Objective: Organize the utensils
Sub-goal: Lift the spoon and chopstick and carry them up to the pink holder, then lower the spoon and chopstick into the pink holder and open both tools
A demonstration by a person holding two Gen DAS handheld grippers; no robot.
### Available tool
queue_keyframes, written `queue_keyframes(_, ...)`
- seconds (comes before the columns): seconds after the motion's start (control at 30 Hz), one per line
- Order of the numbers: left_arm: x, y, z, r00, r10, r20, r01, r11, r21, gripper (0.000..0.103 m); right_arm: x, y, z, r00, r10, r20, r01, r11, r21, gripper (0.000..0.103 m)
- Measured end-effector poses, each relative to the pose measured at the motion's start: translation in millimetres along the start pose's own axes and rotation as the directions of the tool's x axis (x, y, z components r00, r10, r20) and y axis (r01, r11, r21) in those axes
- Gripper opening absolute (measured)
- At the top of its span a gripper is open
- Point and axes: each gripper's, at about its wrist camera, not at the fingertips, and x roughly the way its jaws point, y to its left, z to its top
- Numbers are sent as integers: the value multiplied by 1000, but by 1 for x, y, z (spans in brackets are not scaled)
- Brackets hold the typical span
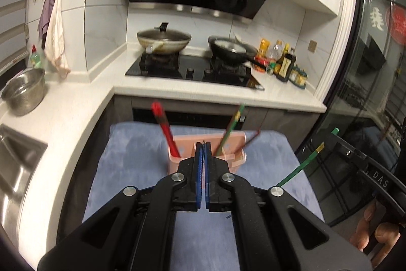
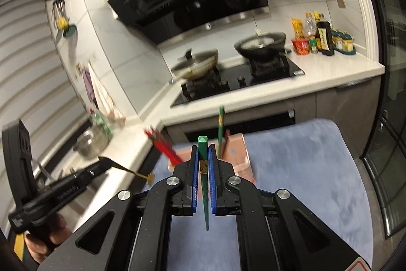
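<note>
Both grippers are up over a blue towel [image 1: 142,169] spread on a small table in front of the stove. The right gripper [image 2: 203,151] has its jaws clamped tight on a green chopstick [image 2: 204,184], which runs lengthwise between the blue pads, thick end poking out past the tips and thin end pointing back toward the camera. The left gripper [image 1: 203,144] is squeezed all the way closed; from its own camera nothing really shows between the pads, but in the right view a thin gold utensil [image 2: 132,171] with a small flat end sticks out of its tip, probably a little spoon or fork, too blurry to call.

The pink holder [image 1: 236,141] sits on the towel at the far edge, just beyond both sets of fingertips. Red chopsticks [image 1: 165,128] lean out of its left compartment, another green chopstick [image 1: 232,128] stands in the right one, with a dark stick beside it.
</note>
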Motion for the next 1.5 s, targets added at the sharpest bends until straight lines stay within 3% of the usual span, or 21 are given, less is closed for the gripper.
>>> queue_keyframes(0.23, 31, 9, 47, 999, -15, 33, 16, 999, -32, 1, 31, 11, 60, 994, 23, 103, -21, 1000, -15, 7)
queue_keyframes(0.47, 72, 24, 60, 998, -53, -22, 50, 993, -105, 1, 80, 6, 87, 992, -6, 125, 8, 1000, -15, 7)
queue_keyframes(0.8, 105, 40, 36, 992, -60, -115, 42, 987, -153, 1, 125, -8, 68, 998, -37, 50, 38, 999, -12, 7)
queue_keyframes(1.33, 136, 51, 14, 982, 32, -188, -63, 985, -158, 2, 149, -13, 42, 997, -67, -38, 66, 997, -26, 9)
queue_keyframes(1.37, 135, 51, 14, 982, 38, -186, -68, 985, -157, 3, 148, -14, 41, 997, -66, -38, 66, 998, -25, 12)
queue_keyframes(1.43, 134, 51, 14, 982, 56, -181, -85, 984, -156, 14, 147, -14, 40, 997, -69, -41, 68, 997, -26, 12)
queue_keyframes(1.5, 131, 51, 14, 983, 85, -165, -111, 982, -155, 38, 145, -13, 39, 997, -67, -43, 66, 998, -23, 12)
